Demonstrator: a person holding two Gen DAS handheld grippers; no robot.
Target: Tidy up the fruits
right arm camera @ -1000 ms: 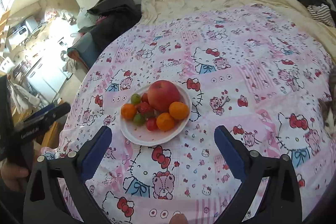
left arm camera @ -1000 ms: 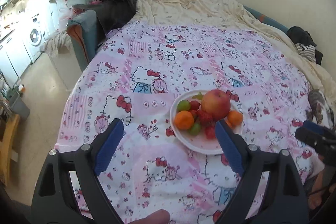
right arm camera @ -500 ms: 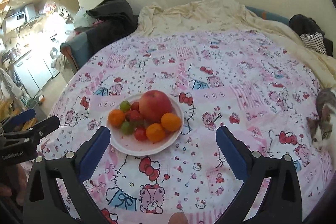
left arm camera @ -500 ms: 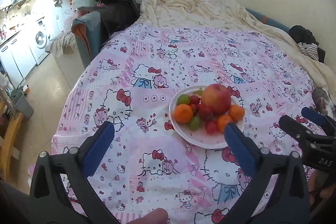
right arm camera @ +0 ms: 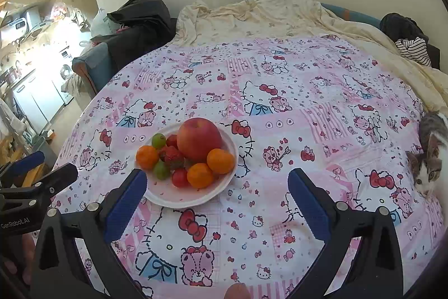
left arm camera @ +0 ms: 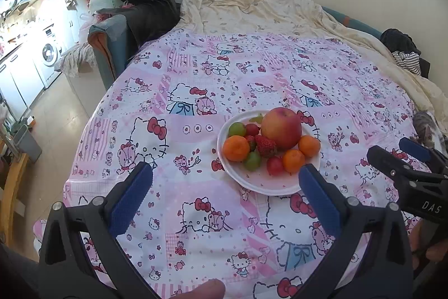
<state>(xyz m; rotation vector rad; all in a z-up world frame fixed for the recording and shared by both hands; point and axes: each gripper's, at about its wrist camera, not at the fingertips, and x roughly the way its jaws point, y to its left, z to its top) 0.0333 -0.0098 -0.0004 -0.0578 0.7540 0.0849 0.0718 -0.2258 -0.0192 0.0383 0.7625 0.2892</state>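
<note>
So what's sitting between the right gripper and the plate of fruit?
Nothing but bare pink cartoon bedsheet. In the right wrist view the open right gripper hangs just short of the plate, its left finger beside the rim.

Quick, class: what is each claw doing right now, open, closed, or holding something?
Left claw: open, jaws just widened, nothing between them.
Right claw: open, holding nothing.

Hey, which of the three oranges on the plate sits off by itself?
The orange at the plate's left edge; the other two oranges sit together on the right, beside the apple.
</note>
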